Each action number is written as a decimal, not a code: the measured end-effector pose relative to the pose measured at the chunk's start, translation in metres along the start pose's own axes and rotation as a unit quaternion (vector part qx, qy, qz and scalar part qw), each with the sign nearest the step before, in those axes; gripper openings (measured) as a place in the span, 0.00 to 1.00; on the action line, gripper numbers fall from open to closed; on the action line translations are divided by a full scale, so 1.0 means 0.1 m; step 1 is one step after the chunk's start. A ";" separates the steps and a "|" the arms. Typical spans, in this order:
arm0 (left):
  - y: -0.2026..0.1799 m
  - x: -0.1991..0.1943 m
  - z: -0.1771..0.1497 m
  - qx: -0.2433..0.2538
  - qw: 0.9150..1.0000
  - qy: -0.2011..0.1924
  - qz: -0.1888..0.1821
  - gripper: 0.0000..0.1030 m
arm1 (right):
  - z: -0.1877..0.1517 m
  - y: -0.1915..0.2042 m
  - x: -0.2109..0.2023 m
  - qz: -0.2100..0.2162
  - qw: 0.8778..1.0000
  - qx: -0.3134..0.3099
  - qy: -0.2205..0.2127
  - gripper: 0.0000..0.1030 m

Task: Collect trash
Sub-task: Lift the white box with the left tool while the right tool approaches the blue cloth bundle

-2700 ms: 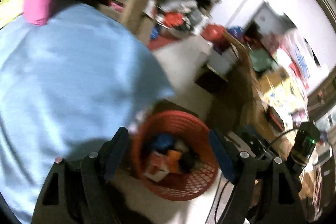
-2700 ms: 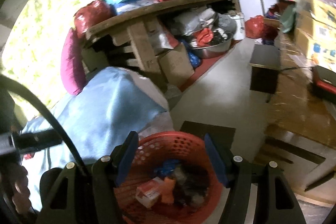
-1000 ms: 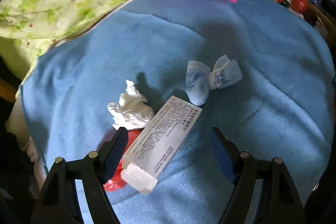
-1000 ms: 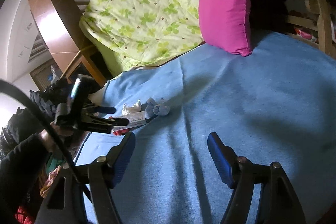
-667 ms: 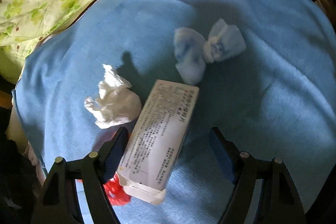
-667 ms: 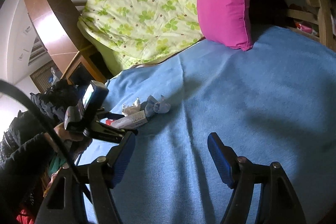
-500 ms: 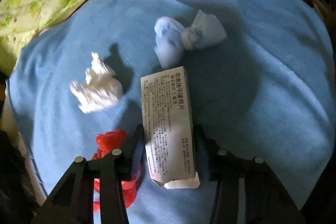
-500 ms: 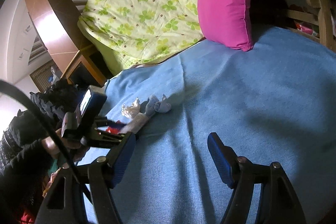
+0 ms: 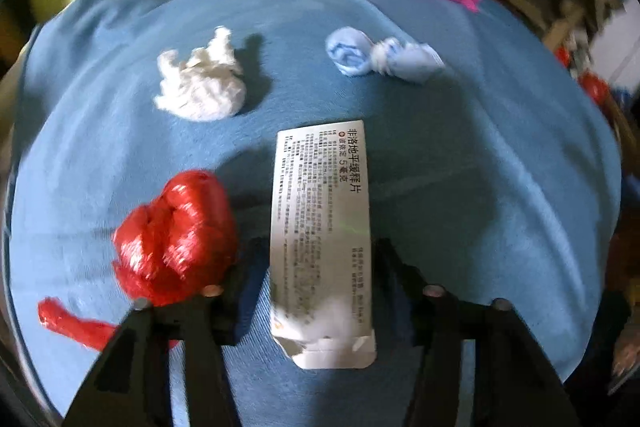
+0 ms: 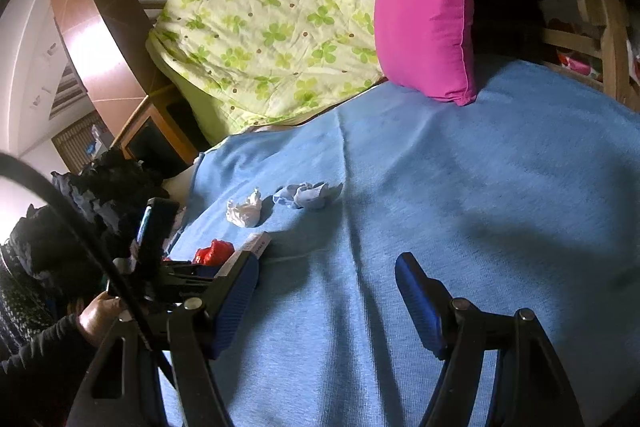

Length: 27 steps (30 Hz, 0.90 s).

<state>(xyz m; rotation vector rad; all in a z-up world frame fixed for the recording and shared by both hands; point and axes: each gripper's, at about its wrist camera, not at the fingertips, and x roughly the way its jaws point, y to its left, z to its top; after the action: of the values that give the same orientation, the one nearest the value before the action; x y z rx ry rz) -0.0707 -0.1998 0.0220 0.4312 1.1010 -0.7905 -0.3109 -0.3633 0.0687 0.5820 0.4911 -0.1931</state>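
The left hand-held gripper (image 9: 320, 279), its jaws just closing, is clamping the near end of the light, crushable white carton (image 9: 322, 223) lying on the bed's blue blanket (image 9: 480, 187), while the right hand-held gripper (image 10: 326, 295) is hovering open and empty.

Blue blanket (image 9: 480, 155): soft matt knit cloth. Medicine box (image 9: 320, 227) between left hand-held gripper (image 9: 316, 279) jaws: smooth printed card. Red bag (image 9: 176, 235) beside its left finger: glossy crinkled plastic. White tissue (image 9: 200, 87) ahead: crumpled matt paper. Pink pillow (image 10: 428, 15): smooth cloth. Shelf frame (image 10: 600, 15): bare wood.
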 end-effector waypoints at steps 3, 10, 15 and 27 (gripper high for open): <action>0.04 -0.10 -0.13 -0.054 0.998 -0.032 0.004 0.40 | 0.00 0.03 0.03 -0.005 1.000 -0.006 0.003 0.72; -0.13 -0.53 -0.61 -0.161 0.978 -0.132 0.006 0.40 | -0.04 0.13 0.08 -0.018 0.999 -0.038 0.014 0.72; -0.14 -0.68 -0.85 -0.203 0.964 -0.167 0.035 0.40 | -0.07 0.21 0.12 -0.031 0.997 -0.068 0.029 0.72; -0.07 -0.86 -1.20 -0.258 0.936 -0.219 0.098 0.40 | 0.11 0.43 0.67 -0.057 0.987 -0.130 0.071 0.72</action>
<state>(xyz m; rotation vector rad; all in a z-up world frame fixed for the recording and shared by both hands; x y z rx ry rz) -0.1700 -0.0939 0.0510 -0.0835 0.7864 -0.3668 -0.2355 -0.3369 0.0643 0.3137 0.6775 -0.1933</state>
